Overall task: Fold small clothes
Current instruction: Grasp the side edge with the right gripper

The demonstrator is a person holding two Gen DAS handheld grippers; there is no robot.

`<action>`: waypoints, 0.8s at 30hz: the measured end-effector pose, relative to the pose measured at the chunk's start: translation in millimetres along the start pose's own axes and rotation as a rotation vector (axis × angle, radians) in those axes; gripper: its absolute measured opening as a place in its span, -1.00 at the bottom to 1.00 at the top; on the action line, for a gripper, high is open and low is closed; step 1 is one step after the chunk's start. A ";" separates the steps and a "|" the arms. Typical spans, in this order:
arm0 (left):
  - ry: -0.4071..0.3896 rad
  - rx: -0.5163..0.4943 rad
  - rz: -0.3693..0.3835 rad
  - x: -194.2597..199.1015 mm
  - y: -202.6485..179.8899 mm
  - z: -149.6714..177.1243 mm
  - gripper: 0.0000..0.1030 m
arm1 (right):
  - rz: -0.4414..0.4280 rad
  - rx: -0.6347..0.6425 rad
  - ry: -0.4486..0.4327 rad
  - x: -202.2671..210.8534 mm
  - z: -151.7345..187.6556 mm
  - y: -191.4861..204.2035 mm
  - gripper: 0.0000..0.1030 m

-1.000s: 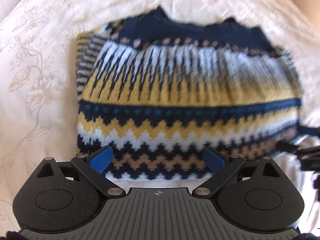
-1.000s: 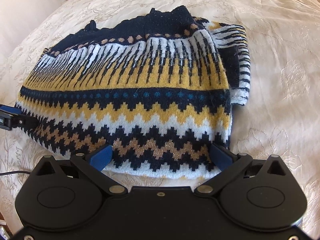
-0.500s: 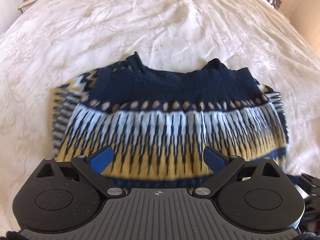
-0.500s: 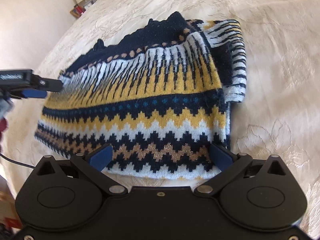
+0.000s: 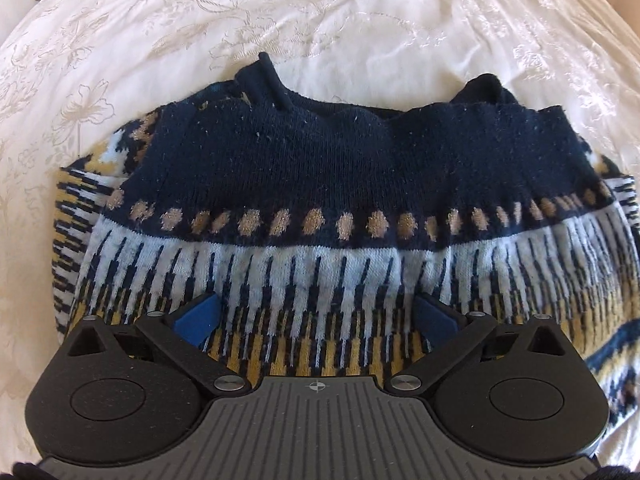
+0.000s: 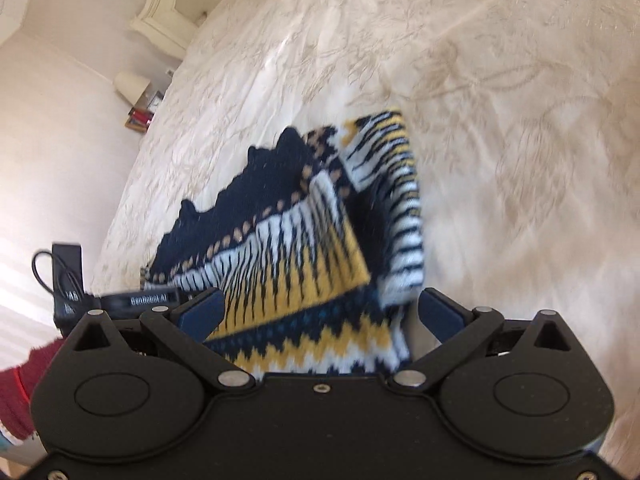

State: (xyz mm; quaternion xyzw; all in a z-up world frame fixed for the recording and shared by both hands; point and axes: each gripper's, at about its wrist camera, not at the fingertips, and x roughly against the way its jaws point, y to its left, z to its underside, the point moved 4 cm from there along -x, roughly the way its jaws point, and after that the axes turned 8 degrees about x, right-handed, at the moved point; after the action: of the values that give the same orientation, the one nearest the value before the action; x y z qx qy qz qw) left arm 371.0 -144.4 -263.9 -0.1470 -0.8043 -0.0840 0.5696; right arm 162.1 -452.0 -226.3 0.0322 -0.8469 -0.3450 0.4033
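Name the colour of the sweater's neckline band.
Dark navy sweater band, clearest in the left wrist view.

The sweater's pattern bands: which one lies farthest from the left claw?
The plain navy band at the collar; the white-and-navy spikes and yellow sit nearer the left claw.

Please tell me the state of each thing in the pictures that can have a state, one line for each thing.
Patterned knit sweater: lying on the bed, sleeves folded in, not gripped.
Left claw: open, empty, over the sweater.
Right claw: open, empty, over the sweater's lower corner.
Embroidered bedspread: spread out, lightly wrinkled.
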 end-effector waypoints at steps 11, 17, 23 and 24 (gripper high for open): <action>-0.023 0.013 -0.001 -4.4 0.5 0.7 1.00 | -0.168 -0.026 0.113 -53.7 -21.4 -17.1 1.00; -0.041 0.025 -0.010 -3.4 -1.4 3.6 1.00 | -0.200 -0.047 0.101 -66.9 -25.3 -11.7 1.00; -0.008 0.054 0.015 8.8 -0.7 -13.2 0.92 | -0.231 -0.045 0.108 -67.6 -26.1 -12.7 1.00; -0.034 0.062 0.029 14.8 -1.1 -18.5 0.82 | -0.235 -0.043 0.107 -67.4 -25.6 -12.6 1.00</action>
State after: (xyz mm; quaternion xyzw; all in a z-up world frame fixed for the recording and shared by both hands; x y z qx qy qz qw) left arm 382.5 -148.9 -243.8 -0.1422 -0.8138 -0.0484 0.5614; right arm 222.6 -453.4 -267.3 0.1407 -0.8069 -0.4059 0.4055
